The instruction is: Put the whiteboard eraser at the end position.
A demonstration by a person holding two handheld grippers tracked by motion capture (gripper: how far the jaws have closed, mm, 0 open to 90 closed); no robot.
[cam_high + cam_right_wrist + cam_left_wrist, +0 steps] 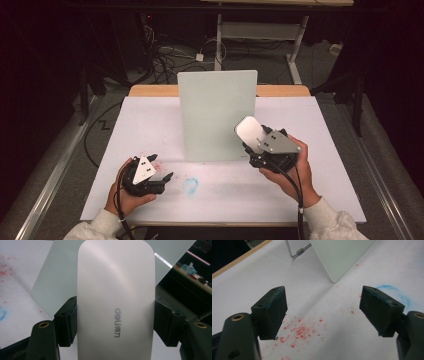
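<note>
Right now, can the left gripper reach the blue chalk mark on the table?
Probably yes: the left gripper is open and holds nothing, and the blue mark lies close beside it on the white table, with nothing between.

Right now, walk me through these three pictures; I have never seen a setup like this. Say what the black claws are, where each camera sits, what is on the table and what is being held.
A person sits at a table covered in white paper and holds a hand-operated two-jaw gripper in each hand. The high view looks down from above; the other two come from cameras riding on the grippers, looking along their black jaws.

The left gripper is open and holds nothing. The paper under it carries red crumbs and a blue smudge.

The right gripper is shut on a flat silver-white eraser, a rounded block with grey lettering, held up near an upright pale green board that stands mid-table on a wire stand.
</note>
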